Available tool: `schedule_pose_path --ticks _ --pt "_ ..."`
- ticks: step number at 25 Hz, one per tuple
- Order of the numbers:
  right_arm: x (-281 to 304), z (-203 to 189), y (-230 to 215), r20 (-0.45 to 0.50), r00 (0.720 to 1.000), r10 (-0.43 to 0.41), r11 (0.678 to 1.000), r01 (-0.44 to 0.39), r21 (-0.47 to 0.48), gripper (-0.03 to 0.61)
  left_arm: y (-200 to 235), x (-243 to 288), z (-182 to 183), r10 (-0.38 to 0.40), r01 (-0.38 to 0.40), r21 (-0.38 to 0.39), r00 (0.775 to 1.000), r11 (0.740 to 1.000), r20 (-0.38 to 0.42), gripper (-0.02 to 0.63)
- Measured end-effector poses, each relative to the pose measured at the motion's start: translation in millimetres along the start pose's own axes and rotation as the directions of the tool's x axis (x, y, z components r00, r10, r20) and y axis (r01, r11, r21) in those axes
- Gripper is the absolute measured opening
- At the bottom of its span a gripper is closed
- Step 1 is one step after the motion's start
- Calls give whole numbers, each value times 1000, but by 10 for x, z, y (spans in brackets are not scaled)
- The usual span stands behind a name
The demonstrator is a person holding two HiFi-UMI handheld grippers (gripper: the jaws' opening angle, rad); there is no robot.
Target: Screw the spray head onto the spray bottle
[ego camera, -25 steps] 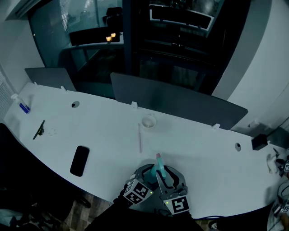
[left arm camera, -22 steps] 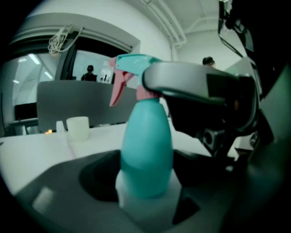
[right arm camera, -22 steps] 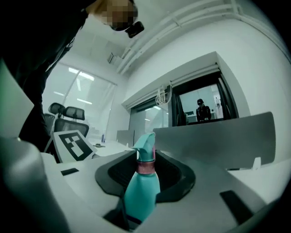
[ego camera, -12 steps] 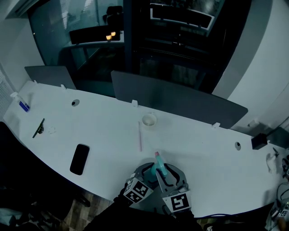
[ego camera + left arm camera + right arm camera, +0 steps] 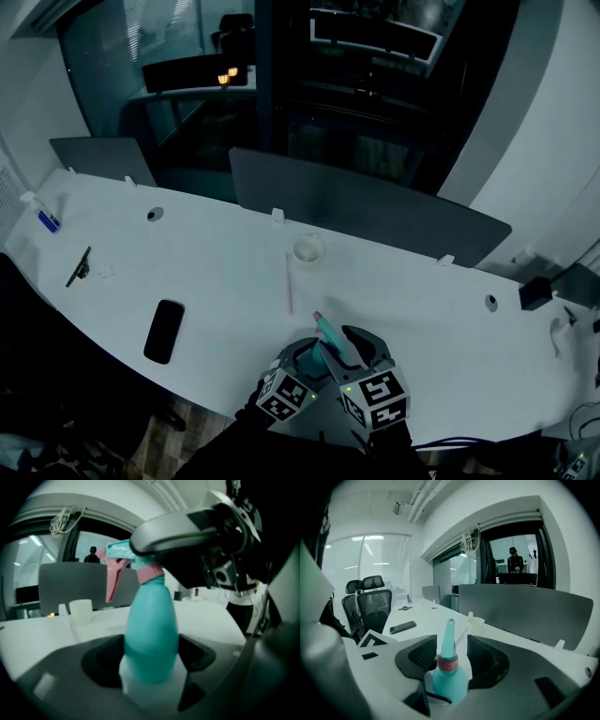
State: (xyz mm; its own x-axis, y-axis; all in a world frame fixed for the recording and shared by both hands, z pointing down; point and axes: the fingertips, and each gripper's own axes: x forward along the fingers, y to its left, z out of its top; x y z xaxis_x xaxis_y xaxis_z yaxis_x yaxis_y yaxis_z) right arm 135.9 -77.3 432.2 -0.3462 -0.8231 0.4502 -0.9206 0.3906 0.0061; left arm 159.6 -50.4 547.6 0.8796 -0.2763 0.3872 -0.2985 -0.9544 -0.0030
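A teal spray bottle point(image 5: 150, 634) stands between the jaws of my left gripper point(image 5: 150, 665), which is shut on its body. Its teal spray head point(image 5: 449, 639) with a pink collar point(image 5: 447, 664) and pink trigger point(image 5: 112, 578) sits on the bottle neck. My right gripper point(image 5: 447, 652) reaches over the head; its jaws have just been opening, and the dark pads point(image 5: 483, 658) stand apart from the head on both sides. In the head view, both grippers point(image 5: 305, 358) point(image 5: 345, 345) meet at the near table edge around the bottle point(image 5: 328, 337).
On the white table point(image 5: 216, 272) lie a black phone point(image 5: 164, 331), a thin white tube point(image 5: 289, 284), a white cup point(image 5: 307, 249), a dark tool point(image 5: 80, 267) and a small bottle point(image 5: 44, 217). A grey partition point(image 5: 366, 211) lines the far side.
The right gripper has turned about the spray head, and its marker cube now faces up more. The nozzle tip has swung a little to the left. The left gripper has stayed put.
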Motion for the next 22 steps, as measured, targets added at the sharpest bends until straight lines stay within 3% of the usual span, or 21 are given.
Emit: schedule_pose_path --ticks 4,5,6,10,15,17,22 --pt "70 -30 34 -99 995 27 998 -32 -48 174 -2 1 4 -1 1 3 1000 1000 4 362" --pt "70 -41 73 -116 993 39 997 -46 -61 117 -6 2 5 -3 3 4 1000 1000 3 362" --pt "60 -36 100 -117 992 40 996 -49 -76 104 -10 2 5 -5 5 4 1000 1000 2 362" --pt "-6 80 101 38 999 38 998 -36 -57 103 -4 -8 -1 -7 7 4 1000 1000 8 362" --pt "-82 53 2 249 968 7 999 -14 28 103 1 -3 0 -7 7 4 1000 1000 11 362" --pt "-103 33 9 262 965 6 999 -16 35 103 4 -1 9 -8 8 5 1000 1000 10 362" --pt "-106 -19 51 220 976 -3 998 16 -58 103 -11 8 3 -10 10 10 1000 1000 3 362"
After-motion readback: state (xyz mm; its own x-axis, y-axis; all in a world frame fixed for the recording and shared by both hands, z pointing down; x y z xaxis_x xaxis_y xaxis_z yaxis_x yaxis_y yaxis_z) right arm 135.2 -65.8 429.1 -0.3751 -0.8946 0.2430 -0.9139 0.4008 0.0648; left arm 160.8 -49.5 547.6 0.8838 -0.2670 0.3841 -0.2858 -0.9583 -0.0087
